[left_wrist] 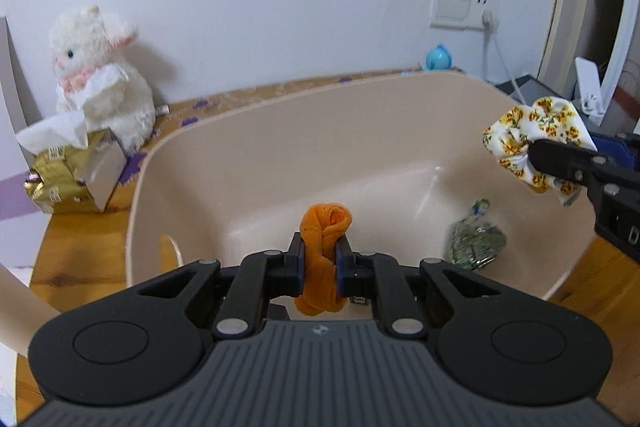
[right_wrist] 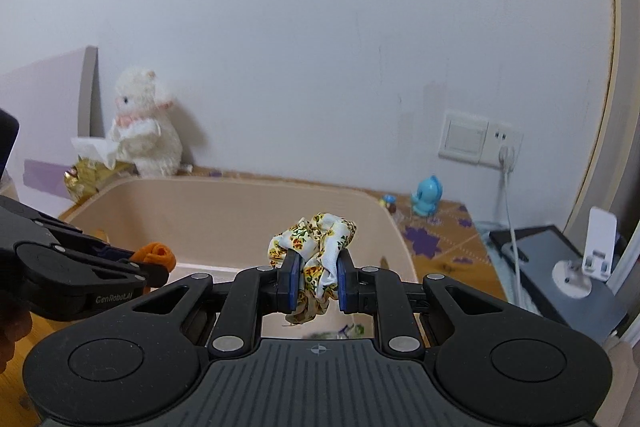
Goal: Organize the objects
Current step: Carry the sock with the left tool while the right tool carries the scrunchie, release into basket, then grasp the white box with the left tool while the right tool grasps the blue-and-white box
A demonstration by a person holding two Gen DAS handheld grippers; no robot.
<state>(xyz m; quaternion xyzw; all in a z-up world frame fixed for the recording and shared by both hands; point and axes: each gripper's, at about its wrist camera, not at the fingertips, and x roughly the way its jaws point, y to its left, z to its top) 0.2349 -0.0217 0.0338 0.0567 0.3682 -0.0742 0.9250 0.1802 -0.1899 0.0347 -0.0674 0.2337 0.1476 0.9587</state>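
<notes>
An orange scrunchie (left_wrist: 323,251), twisted and upright, is clamped between the left tongs (left_wrist: 320,267) above the beige bin (left_wrist: 280,131). A white scrunchie (right_wrist: 316,259) with yellow flowers, bunched, is clamped in the right tongs (right_wrist: 318,285) over the bin's right side. A green crinkled packet (left_wrist: 474,243) lies on the bin floor.

A white plush toy (left_wrist: 100,83) is seated against the wall. Just beside it, a gold tissue pack (left_wrist: 70,173) with a tissue pulled up is noted. A blue figurine (right_wrist: 428,195) stands below a wall switch (right_wrist: 466,138) with a plugged-in cable.
</notes>
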